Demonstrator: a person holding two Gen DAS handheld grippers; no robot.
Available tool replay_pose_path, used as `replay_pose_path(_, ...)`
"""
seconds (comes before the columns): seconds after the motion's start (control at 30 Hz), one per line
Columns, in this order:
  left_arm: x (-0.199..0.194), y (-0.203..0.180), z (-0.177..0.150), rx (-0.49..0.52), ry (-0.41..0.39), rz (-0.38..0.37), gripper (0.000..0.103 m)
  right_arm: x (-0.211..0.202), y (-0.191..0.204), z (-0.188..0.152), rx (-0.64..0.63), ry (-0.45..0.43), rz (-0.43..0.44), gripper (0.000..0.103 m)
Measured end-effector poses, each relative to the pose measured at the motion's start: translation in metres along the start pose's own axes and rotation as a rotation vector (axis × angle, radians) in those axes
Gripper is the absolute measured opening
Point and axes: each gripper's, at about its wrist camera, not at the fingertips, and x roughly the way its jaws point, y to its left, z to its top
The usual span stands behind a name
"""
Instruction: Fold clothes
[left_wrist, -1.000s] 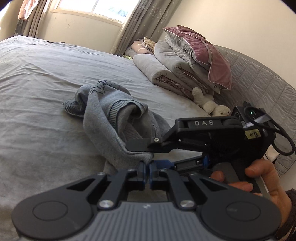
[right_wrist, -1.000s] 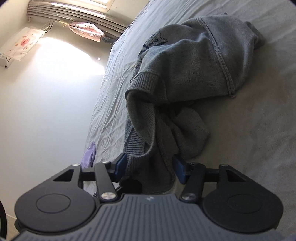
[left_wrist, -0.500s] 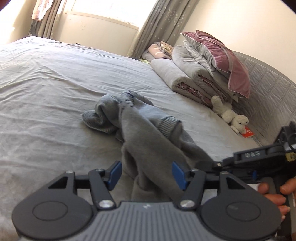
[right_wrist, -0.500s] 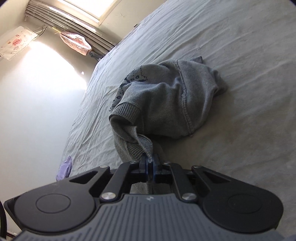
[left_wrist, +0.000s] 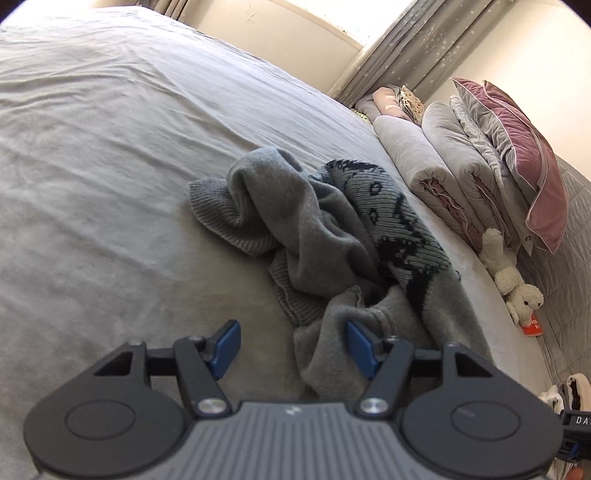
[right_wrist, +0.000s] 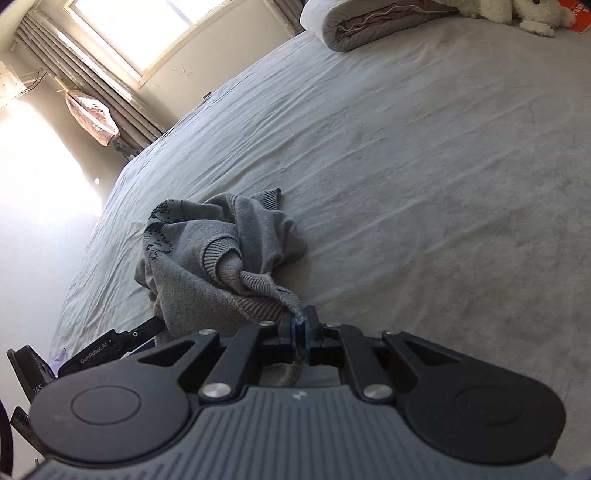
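A crumpled grey knit sweater (left_wrist: 332, 236) with a dark pattern lies on the grey bed sheet (left_wrist: 92, 166). My left gripper (left_wrist: 291, 345) is open, its blue pads just above the near edge of the sweater, part of the cloth lying between them. In the right wrist view the sweater (right_wrist: 221, 254) lies bunched ahead. My right gripper (right_wrist: 301, 328) is shut on a ribbed edge of the sweater and holds it pulled up toward me. The left gripper's body (right_wrist: 92, 350) shows at the lower left of that view.
Folded quilts (left_wrist: 436, 155) and a pink pillow (left_wrist: 524, 147) are stacked along the padded headboard, with a white plush toy (left_wrist: 513, 280) and a small red card (left_wrist: 532, 325) beside them. A window with curtains (right_wrist: 147, 44) is at the far side.
My left gripper opened and let go of the sweater. My right gripper closed on the ribbed edge and has pulled back, dragging the cloth. Both views have swung over the bed.
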Motion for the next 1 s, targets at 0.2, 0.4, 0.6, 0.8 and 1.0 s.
replay_pose_path(0.2, 0.010, -0.004, -0.006, -0.007, -0.035, -0.027, 0.044, 0.000, -0.018, 0.001, 0.014, 0.020, -0.034, 0.007)
replay_pose_path(0.4, 0.007, -0.012, -0.011, 0.022, -0.035, -0.033, 0.011, -0.001, -0.015, -0.005, -0.030, 0.033, -0.059, 0.007)
replay_pose_path(0.6, -0.023, -0.033, -0.019, 0.099, -0.054, -0.035, 0.009, 0.001, -0.015, 0.003, -0.031, -0.009, -0.111, 0.007)
replay_pose_path(0.8, -0.056, -0.043, -0.035, 0.160, -0.046, -0.090, 0.009, 0.004, -0.009, 0.008, -0.052, -0.044, -0.144, 0.007)
replay_pose_path(1.0, -0.069, -0.047, -0.053, 0.200, 0.007, -0.116, 0.009, 0.003, -0.001, 0.009, -0.073, -0.063, -0.142, 0.009)
